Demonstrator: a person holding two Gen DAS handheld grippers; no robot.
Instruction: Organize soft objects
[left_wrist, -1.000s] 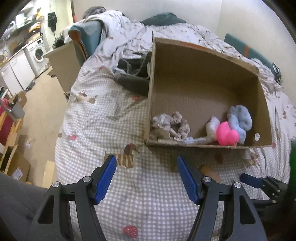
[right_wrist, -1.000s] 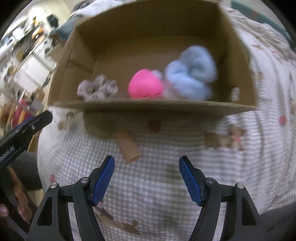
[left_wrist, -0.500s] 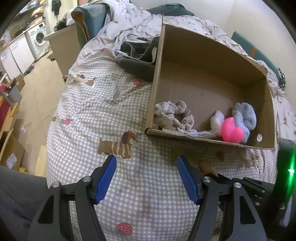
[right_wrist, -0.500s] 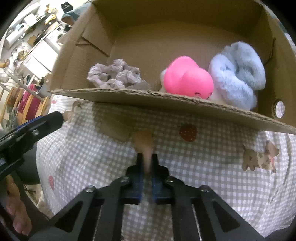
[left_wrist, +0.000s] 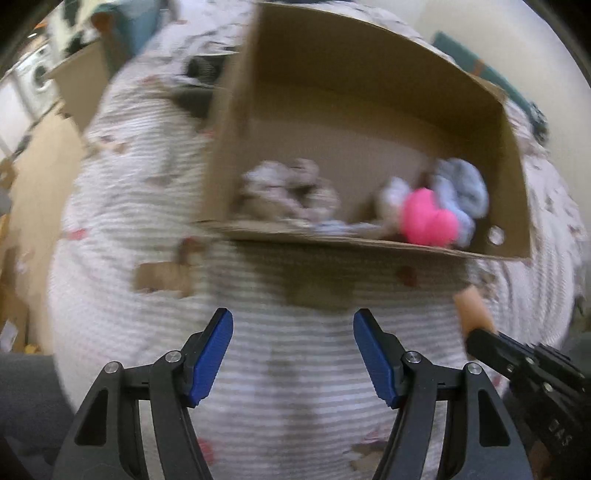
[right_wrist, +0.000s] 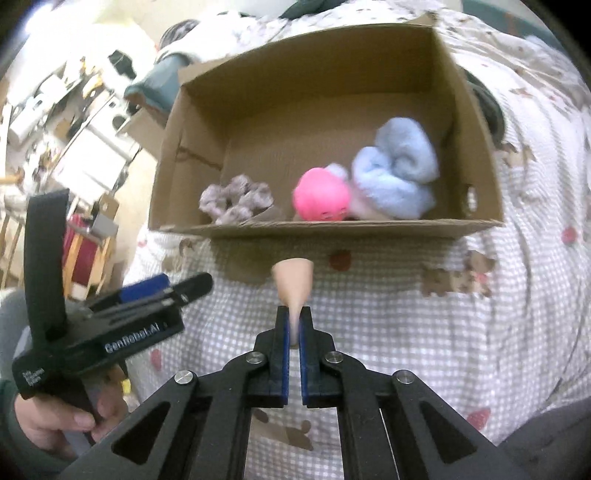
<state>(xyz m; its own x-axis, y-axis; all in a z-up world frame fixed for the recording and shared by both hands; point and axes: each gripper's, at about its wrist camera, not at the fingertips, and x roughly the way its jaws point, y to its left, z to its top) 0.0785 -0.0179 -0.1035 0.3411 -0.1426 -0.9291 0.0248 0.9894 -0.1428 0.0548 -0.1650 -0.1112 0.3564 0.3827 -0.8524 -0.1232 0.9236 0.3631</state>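
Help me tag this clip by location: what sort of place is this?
Most likely a bedroom in a lived-in home. The cardboard box sits on a bed under a checked duvet printed with dogs and strawberries, and a washing machine stands in the cluttered area beyond.

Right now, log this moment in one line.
right hand-held gripper: shut on peach sponge | left hand-held gripper: open, empty | cardboard box: ahead

The box (right_wrist: 325, 110) is matt brown cardboard. The bedspread (right_wrist: 443, 332) is checked cloth. A fluffy blue bundle (right_wrist: 399, 177), a crinkled grey scrunchie (right_wrist: 236, 199) and a smooth pink toy (right_wrist: 321, 199) lie inside. The right gripper (right_wrist: 294, 328), matt black plastic with blue pads and metal rivets, pinches a smooth beige cone (right_wrist: 293, 284).
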